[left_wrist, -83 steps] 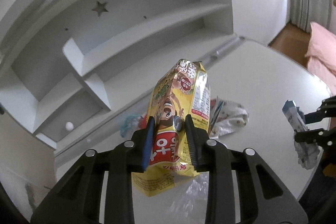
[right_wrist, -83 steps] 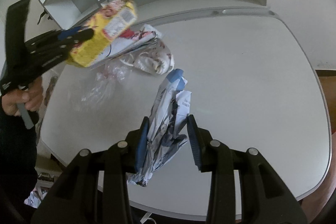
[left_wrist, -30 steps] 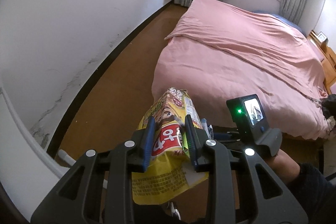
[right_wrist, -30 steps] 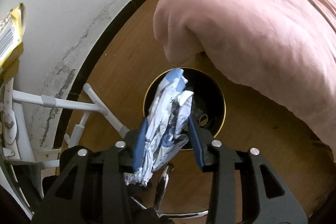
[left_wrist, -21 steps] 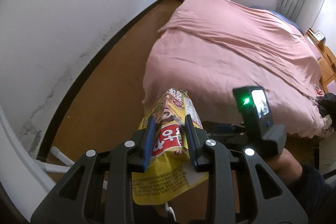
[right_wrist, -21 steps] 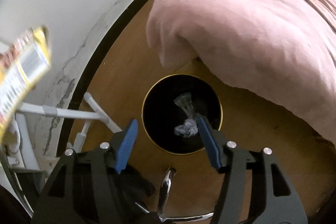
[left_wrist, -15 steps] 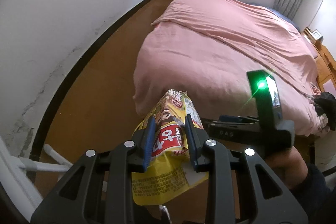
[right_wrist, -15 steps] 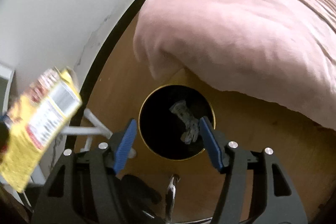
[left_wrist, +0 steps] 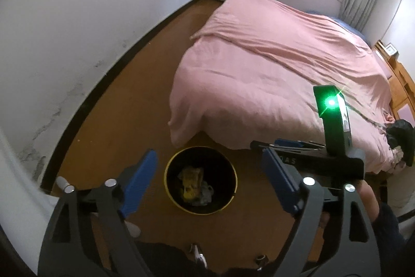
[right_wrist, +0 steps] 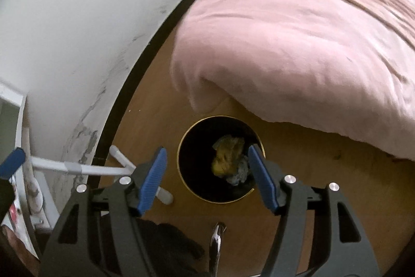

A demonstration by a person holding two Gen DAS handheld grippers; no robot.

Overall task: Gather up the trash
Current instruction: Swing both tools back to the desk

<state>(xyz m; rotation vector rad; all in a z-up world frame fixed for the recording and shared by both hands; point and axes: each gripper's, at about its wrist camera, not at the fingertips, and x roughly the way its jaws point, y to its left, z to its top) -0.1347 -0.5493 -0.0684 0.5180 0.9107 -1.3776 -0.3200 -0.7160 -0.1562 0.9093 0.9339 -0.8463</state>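
Both my grippers hang over the round black bin [left_wrist: 234, 179] with jaws spread wide and nothing between them: the left gripper [left_wrist: 207, 179] and the right gripper [right_wrist: 208, 173]. The yellow snack bag [left_wrist: 190, 179] lies crumpled at the bottom of the bin, touching a grey-blue wrapper [right_wrist: 240, 173] (creased, hard to read). The bin stands on the wooden floor [left_wrist: 111, 121] just beside the pink bed [left_wrist: 272, 85].

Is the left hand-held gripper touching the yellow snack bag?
Apart. In the left wrist view the left hand-held gripper is open and empty, while the yellow snack bag lies down inside the black bin.
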